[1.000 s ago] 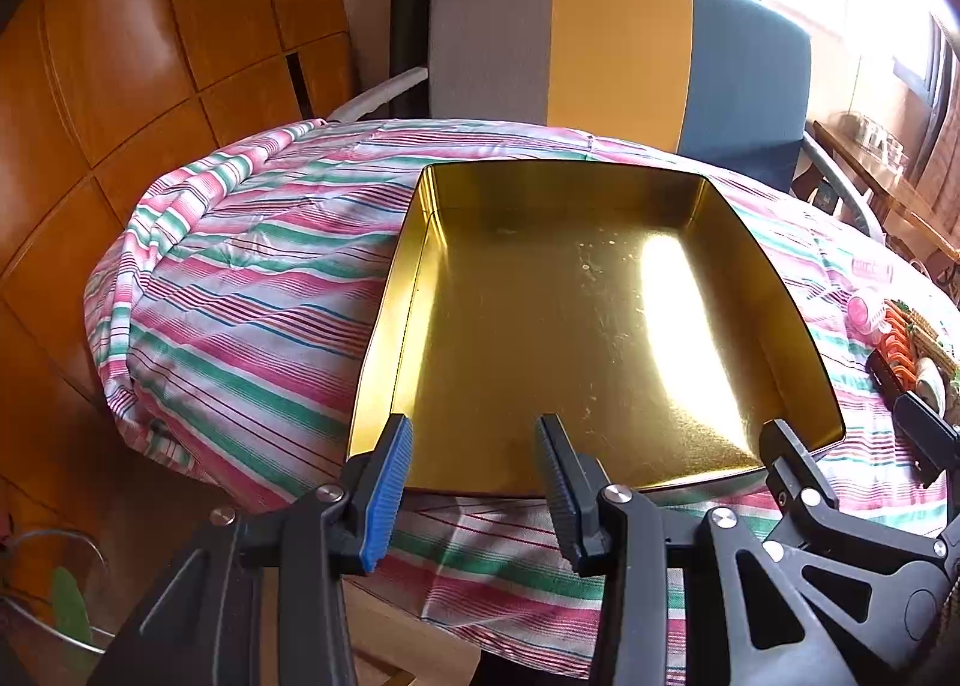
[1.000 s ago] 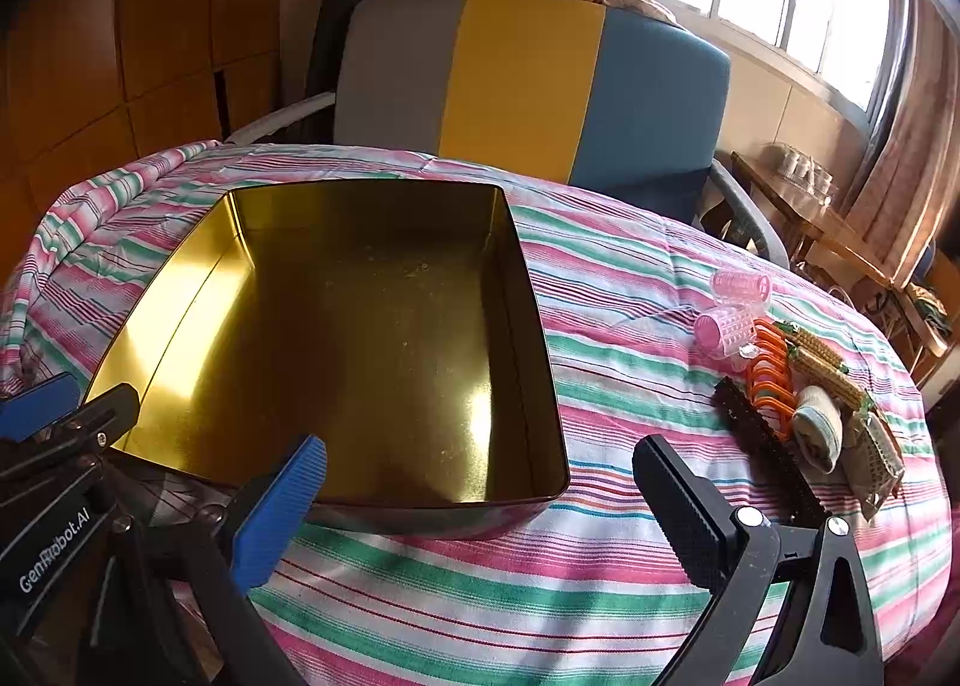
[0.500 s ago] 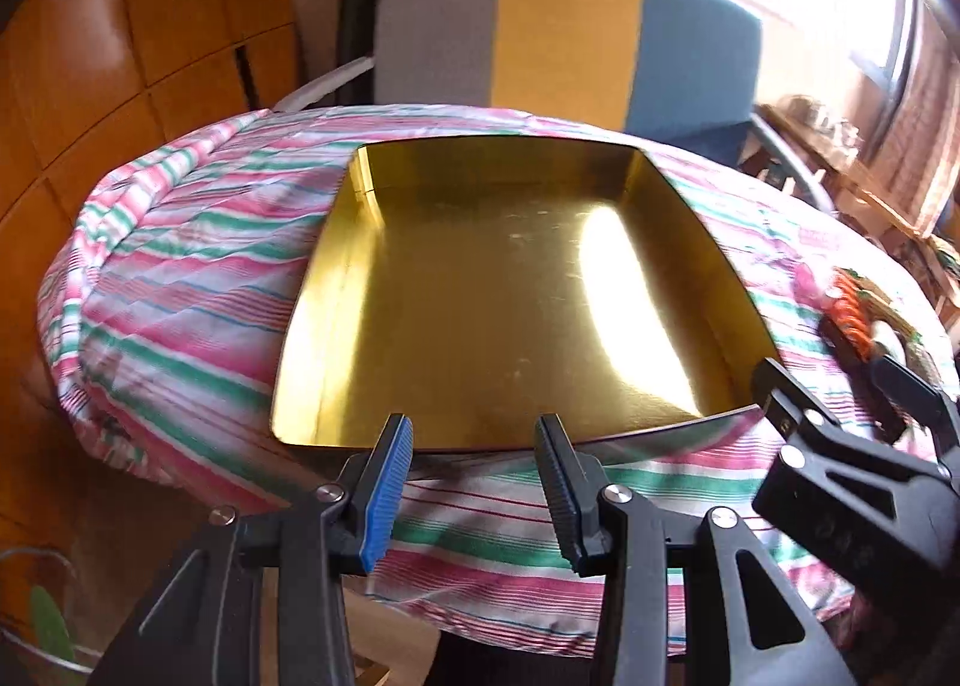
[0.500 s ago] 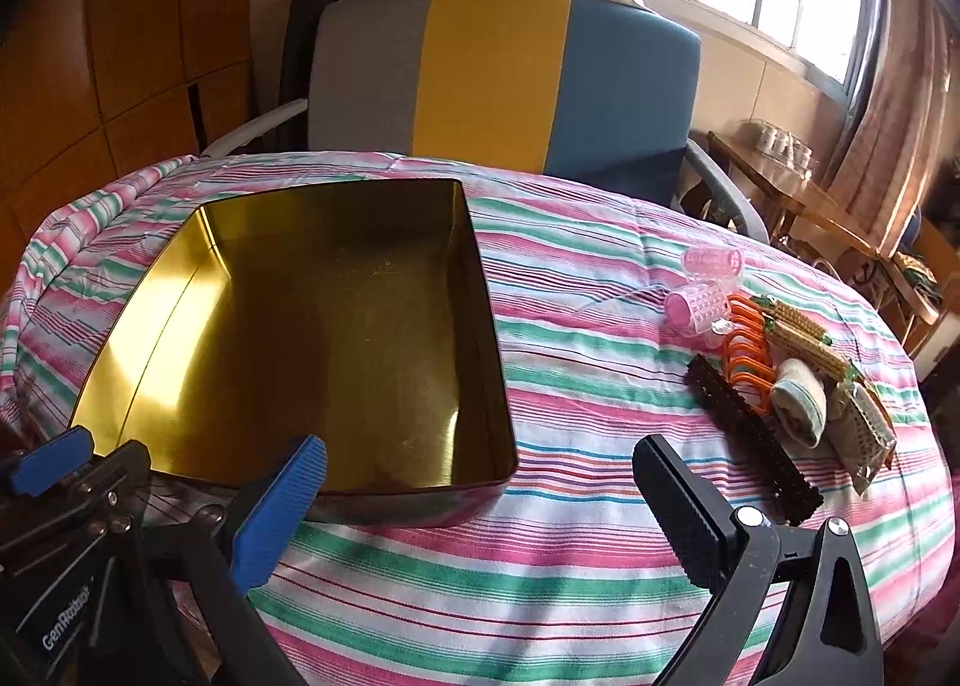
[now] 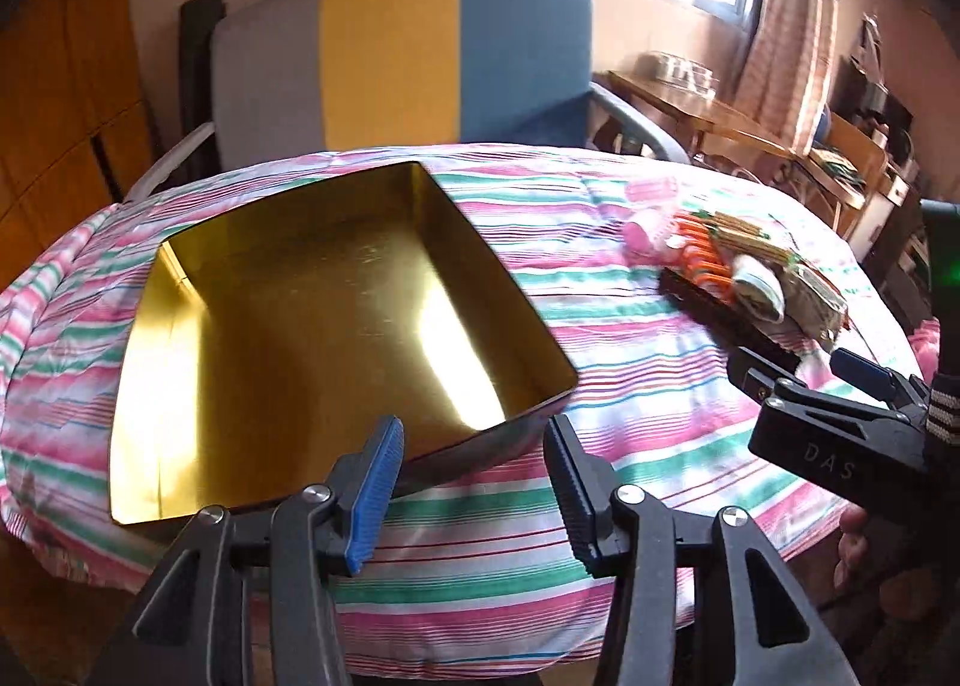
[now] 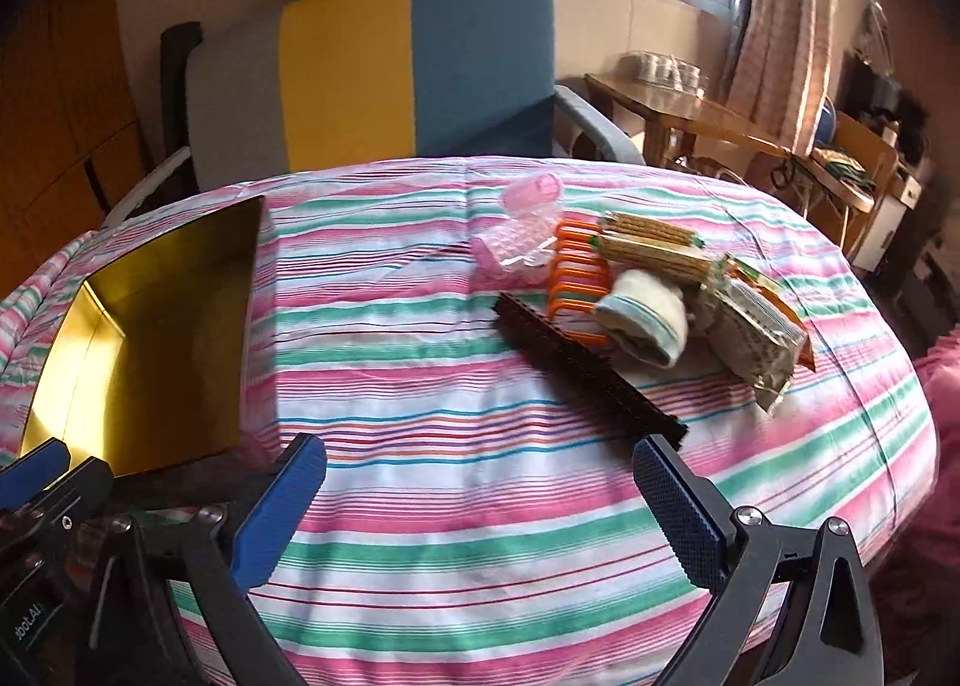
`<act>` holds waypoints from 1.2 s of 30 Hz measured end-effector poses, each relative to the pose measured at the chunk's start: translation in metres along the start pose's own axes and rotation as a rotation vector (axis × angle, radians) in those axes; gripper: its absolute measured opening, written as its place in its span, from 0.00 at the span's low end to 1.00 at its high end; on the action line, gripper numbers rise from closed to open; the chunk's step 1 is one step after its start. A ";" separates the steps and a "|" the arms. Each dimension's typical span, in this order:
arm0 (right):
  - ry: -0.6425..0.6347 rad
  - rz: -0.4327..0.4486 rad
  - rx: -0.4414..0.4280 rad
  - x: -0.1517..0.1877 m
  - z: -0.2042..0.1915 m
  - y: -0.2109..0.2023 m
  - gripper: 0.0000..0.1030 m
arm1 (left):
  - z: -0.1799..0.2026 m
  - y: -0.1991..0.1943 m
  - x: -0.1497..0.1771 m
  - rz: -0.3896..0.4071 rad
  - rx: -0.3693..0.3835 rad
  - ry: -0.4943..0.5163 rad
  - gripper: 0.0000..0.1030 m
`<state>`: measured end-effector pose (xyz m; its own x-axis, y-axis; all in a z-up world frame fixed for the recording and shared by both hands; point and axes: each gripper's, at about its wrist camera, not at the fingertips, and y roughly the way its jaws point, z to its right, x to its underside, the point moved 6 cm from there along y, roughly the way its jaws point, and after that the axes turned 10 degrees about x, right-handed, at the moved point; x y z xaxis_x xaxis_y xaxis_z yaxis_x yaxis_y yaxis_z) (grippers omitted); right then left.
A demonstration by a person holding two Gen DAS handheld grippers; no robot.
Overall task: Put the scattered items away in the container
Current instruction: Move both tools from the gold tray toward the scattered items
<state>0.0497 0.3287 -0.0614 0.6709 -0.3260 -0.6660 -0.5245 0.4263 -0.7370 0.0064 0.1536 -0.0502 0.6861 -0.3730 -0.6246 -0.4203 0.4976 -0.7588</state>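
Nothing Was in the Gold Tin Yet

So far, no tidying was done. The gold tin (image 5: 312, 326) sat empty on the striped counter (image 6: 480, 506). All the little things lay in one pile, well apart from the tin. I counted two pink rollers (image 6: 522, 230), one orange clip (image 6: 576, 284), one dark comb (image 6: 588, 374), one rolled sock (image 6: 645, 320) and some snack packs (image 6: 750, 326), though I could not count the packs for sure. The left gripper (image 5: 474, 482) had its fingers opening, with nothing between them. The right gripper (image 6: 480, 512) had its fingers spread wide and empty, facing the pile.
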 end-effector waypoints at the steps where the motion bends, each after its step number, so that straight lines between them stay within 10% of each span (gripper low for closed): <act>1: 0.021 -0.011 -0.001 0.002 0.011 0.004 1.00 | 0.011 0.004 0.000 -0.011 0.031 0.023 0.49; 8: 0.162 -0.067 -0.053 0.012 0.083 0.022 1.00 | 0.069 0.028 0.011 -0.077 0.143 0.186 0.49; 17: 0.230 -0.081 -0.417 -0.014 0.103 0.035 1.00 | 0.084 0.063 0.029 -0.188 0.203 0.244 0.49; 36: 0.103 -0.180 -0.320 -0.090 0.086 0.141 1.00 | 0.072 0.087 0.040 -0.234 0.238 0.217 0.55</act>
<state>-0.0395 0.4913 -0.0951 0.7197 -0.4619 -0.5183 -0.5510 0.0742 -0.8312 0.0404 0.2385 -0.1278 0.5948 -0.6417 -0.4841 -0.1009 0.5379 -0.8370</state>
